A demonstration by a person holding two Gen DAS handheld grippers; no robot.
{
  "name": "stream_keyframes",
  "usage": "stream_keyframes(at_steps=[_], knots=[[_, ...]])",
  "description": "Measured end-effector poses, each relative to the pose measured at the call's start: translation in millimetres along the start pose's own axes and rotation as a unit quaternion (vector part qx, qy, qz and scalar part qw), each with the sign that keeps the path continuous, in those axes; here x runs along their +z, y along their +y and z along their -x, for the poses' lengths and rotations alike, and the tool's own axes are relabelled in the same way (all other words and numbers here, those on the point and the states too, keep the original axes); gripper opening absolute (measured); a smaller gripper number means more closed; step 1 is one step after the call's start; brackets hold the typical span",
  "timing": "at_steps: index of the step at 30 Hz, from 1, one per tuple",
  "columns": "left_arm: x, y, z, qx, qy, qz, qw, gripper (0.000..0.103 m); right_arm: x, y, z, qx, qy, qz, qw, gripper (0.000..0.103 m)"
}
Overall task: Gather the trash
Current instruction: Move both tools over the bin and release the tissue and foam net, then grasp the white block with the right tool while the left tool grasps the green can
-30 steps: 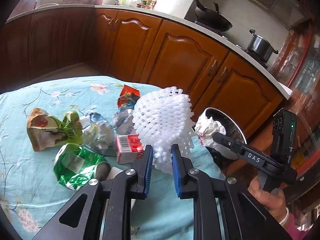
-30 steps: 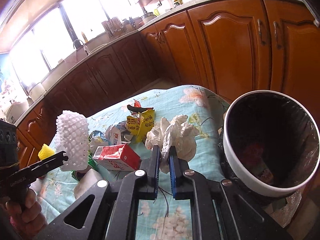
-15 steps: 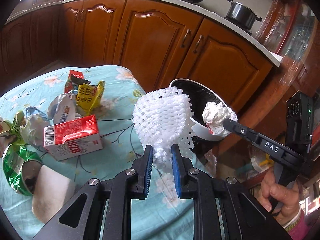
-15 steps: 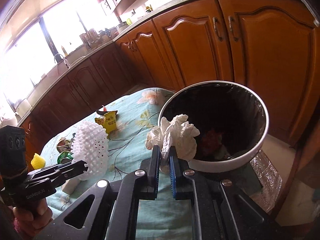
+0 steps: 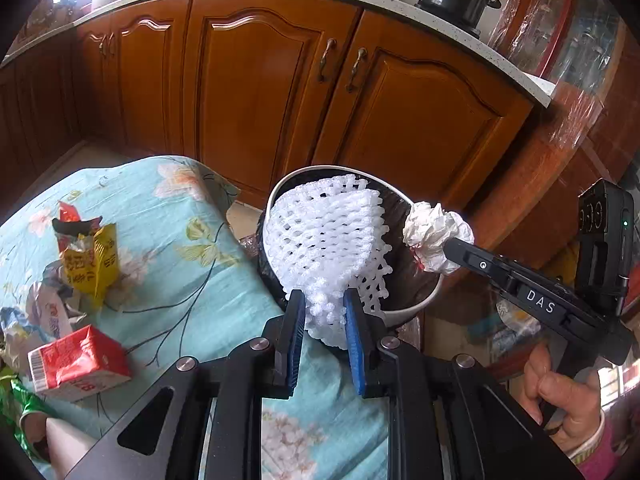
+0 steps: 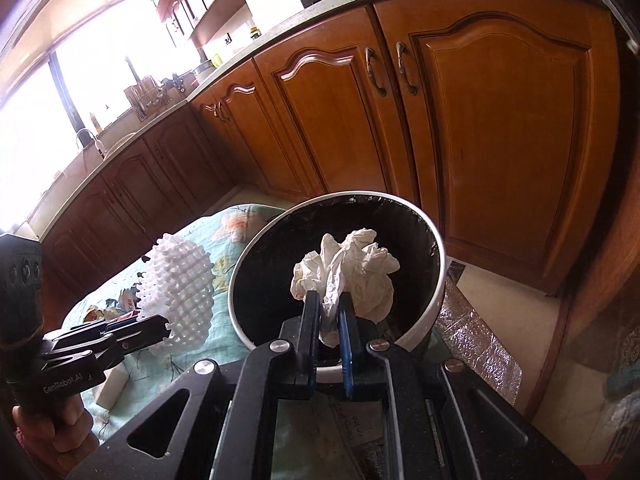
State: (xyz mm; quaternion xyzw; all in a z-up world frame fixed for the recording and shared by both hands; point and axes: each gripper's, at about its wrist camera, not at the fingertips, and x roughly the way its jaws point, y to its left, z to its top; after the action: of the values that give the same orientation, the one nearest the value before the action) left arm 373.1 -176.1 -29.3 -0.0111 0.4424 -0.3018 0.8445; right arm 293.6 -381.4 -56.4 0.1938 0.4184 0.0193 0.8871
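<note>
Left gripper [image 5: 323, 309] clamps white foam net [image 5: 328, 240], held at the bin [image 5: 408, 309] rim, apparently overlapping it. Right gripper [image 6: 329, 312] pinches crumpled tissue [image 6: 352, 268] over the bin's mouth. Carton [image 5: 78, 356] and wrappers [image 5: 86, 258] lie on the tablecloth [image 5: 192, 280].

My table [image 5: 192, 264] wears a light blue flowered cloth. On its left part I see a red and white carton [image 5: 78, 364] lying on its side, a torn yellow packet [image 5: 90, 260] farther back, a crumpled white wrapper [image 5: 48, 308] between them, and a green foil wrapper [image 5: 16, 412] at the near left edge. The trash bin [image 5: 404, 312] stands just beside the table's right edge.
</note>
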Motion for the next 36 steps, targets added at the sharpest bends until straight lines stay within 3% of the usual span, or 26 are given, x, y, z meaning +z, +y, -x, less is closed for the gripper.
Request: stream_keyframes(at_steps=[8, 14, 17, 19, 21, 28, 36], knots=[[42, -18, -43, 0.012, 0.027, -0.031, 0.9991, 0.019, 22, -9, -7, -0.009, 0.005, 0.016, 1.000, 0.010], [54, -29, -72, 0.026, 0.045, -0.053, 0.9973, 0.020, 29, -16, -17, -0.010, 0.016, 0.017, 1.000, 0.012], [53, -31, -84, 0.033, 0.055, -0.060, 0.9961, 0.029, 31, -18, -26, -0.017, 0.027, 0.020, 0.999, 0.015], [51, -34, -86, 0.038, 0.051, -0.064, 0.9959, 0.038, 31, -20, -31, -0.018, 0.035, 0.018, 0.999, 0.022], [49, -36, -85, 0.043, 0.046, -0.066, 0.9958, 0.046, 29, -26, -32, -0.015, 0.036, 0.009, 0.999, 0.038], [28, -22, -65, 0.045, 0.021, -0.040, 0.9980, 0.052, 22, -34, -19, -0.014, 0.020, -0.015, 1.000, 0.042], [-27, -10, -13, 0.057, -0.025, 0.019, 0.9979, 0.063, 1, -18, -2, 0.014, 0.002, -0.025, 1.000, 0.077]])
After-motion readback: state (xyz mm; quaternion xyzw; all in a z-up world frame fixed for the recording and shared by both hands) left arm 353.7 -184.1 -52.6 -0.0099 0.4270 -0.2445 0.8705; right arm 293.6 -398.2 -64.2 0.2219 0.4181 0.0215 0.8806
